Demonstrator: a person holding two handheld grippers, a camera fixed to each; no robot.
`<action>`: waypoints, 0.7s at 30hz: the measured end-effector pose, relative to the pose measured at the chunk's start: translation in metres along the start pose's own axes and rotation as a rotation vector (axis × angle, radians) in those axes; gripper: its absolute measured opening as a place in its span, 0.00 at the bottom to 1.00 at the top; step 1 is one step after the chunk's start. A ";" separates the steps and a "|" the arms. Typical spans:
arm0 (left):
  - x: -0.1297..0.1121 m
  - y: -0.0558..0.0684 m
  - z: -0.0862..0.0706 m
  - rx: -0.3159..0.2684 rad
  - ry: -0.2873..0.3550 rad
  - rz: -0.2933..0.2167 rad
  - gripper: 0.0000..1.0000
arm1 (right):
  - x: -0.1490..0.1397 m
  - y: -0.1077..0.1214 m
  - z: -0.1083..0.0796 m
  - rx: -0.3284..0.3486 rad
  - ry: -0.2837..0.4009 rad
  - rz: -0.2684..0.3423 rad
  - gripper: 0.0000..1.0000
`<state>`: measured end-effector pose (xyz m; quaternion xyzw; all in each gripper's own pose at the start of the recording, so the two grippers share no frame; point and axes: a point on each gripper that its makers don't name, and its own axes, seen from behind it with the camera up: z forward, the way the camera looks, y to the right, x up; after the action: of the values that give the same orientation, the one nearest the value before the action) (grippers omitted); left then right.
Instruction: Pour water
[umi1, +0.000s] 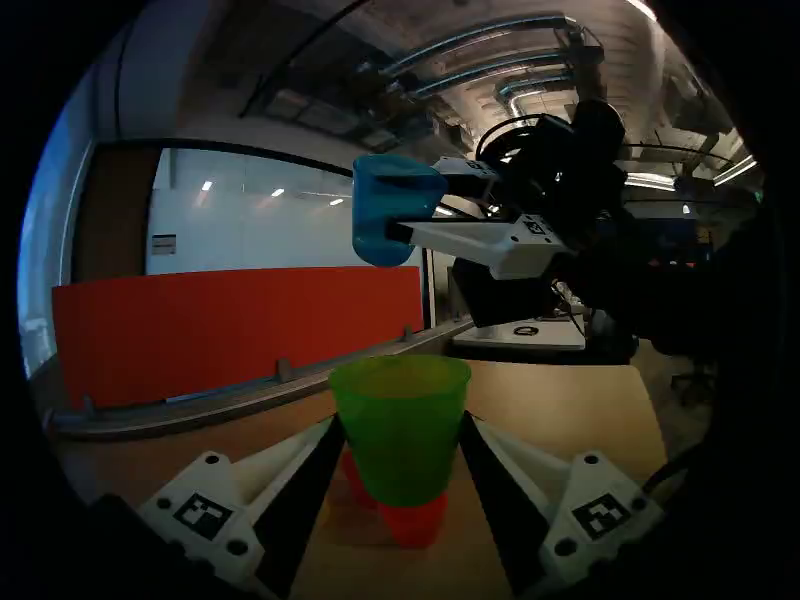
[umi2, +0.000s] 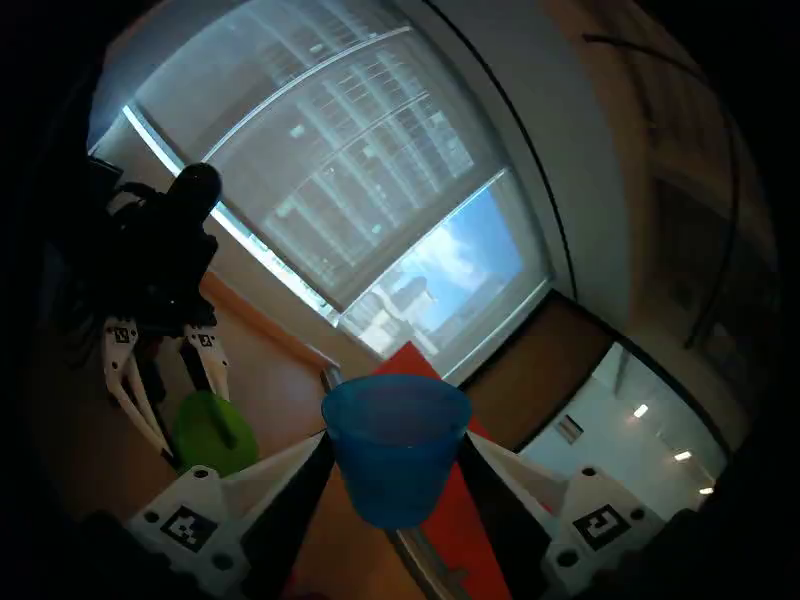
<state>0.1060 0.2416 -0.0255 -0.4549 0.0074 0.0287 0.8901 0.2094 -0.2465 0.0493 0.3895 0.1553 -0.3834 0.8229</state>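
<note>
A green cup (umi1: 402, 425) stands upright between the white fingers of my left gripper (umi1: 402, 440), which is shut on it just above the wooden table (umi1: 560, 405). Red cups (umi1: 412, 520) sit below the green one. Higher up, my right gripper (umi1: 400, 225) holds a blue cup (umi1: 385, 208) tipped on its side, above and a little behind the green cup. In the right gripper view the blue cup (umi2: 396, 460) is clamped between the fingers of the right gripper (umi2: 396, 470), and the left gripper (umi2: 165, 390) shows at the left, holding the green cup (umi2: 210, 432).
An orange partition (umi1: 230, 325) runs along the table's far edge with a metal rail (umi1: 250, 395) below it. Behind it is a glass wall. A large window (umi2: 400, 200) fills the upper part of the right gripper view. Desks and a chair stand behind the right gripper.
</note>
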 end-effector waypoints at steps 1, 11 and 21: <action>0.000 0.000 0.000 -0.001 0.000 0.000 0.81 | 0.000 0.000 0.001 0.003 -0.001 -0.010 0.86; -0.002 0.002 0.002 -0.003 -0.004 0.001 0.81 | 0.003 -0.001 0.008 0.016 -0.014 -0.136 0.86; -0.002 0.002 0.003 -0.008 -0.003 -0.001 0.81 | 0.010 -0.003 0.014 0.020 -0.017 -0.240 0.86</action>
<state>0.1041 0.2455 -0.0256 -0.4582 0.0056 0.0291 0.8884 0.2127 -0.2635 0.0514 0.3731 0.1898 -0.4840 0.7685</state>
